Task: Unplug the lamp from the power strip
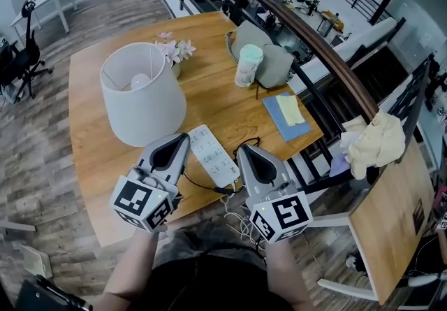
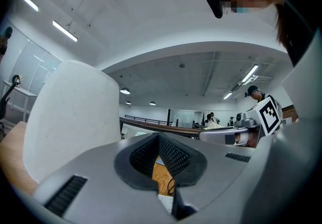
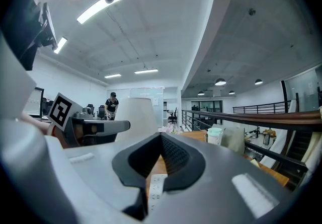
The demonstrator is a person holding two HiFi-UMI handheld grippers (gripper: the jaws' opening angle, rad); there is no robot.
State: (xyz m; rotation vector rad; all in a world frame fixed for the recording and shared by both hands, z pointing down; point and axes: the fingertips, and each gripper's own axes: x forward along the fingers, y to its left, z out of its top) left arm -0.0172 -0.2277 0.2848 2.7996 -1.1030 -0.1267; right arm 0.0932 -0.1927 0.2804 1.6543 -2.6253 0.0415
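Grey left claw (image 1: 183,136): yours. Its jaws are closed tip to tip with nothing held. It hovers over the desk (image 1: 216,103) just left of the strip (image 1: 211,154), close under the lamp (image 1: 143,96). In the left gripper view the pads (image 2: 173,155) meet at the tips, and behind them only wood and a bit of black cable show.

Grey right claw (image 1: 241,149): yours. Its jaws are likewise closed and empty. It hovers just right of the strip, toward the strip's near end. The right gripper view shows the strip's white face straight below the closed pads (image 3: 173,155).

Strip: white, lying flat on the desk between your two claws, its long side running away from you. Neither claw touches it.

Cable (image 1: 199,182): thin and black, running along the desk's near edge to the strip's near end. You cannot tell from here whether a plug sits in a socket.

Lamp: white shade with the bulb visible inside from above. It stands on the desk left of the strip and beyond it.

Flowers (image 1: 174,47): pink, just behind the lamp.

Cup (image 1: 248,65): pale green, at the far side of the desk.

Cloth (image 1: 283,124): blue, at the desk's right edge, with a yellow one lying on it.
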